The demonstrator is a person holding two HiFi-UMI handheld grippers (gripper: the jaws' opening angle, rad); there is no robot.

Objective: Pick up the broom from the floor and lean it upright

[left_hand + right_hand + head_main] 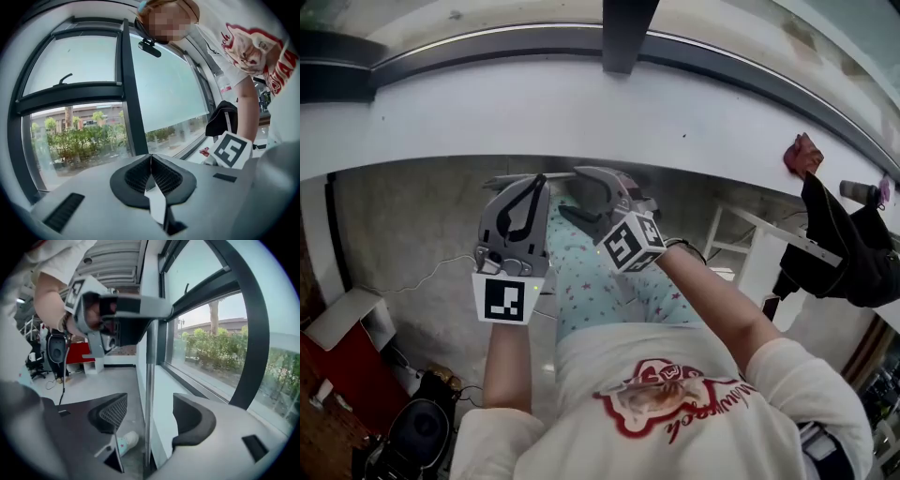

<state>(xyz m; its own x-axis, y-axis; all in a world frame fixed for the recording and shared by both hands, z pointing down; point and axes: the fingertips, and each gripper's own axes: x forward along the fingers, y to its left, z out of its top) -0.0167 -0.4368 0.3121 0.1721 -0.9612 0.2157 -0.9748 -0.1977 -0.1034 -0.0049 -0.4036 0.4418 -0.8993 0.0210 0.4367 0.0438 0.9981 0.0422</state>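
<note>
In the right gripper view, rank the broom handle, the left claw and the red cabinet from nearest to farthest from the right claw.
1. Broom handle: upright between the open jaws.
2. Left claw: upper left, near the handle's top.
3. Red cabinet: far left, across the floor.

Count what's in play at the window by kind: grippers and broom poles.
Grippers: 2, the left gripper with its jaws together, and the right gripper with its jaws apart on either side of the pole
Broom pole: 1, the upright broom pole
Total: 3
</note>
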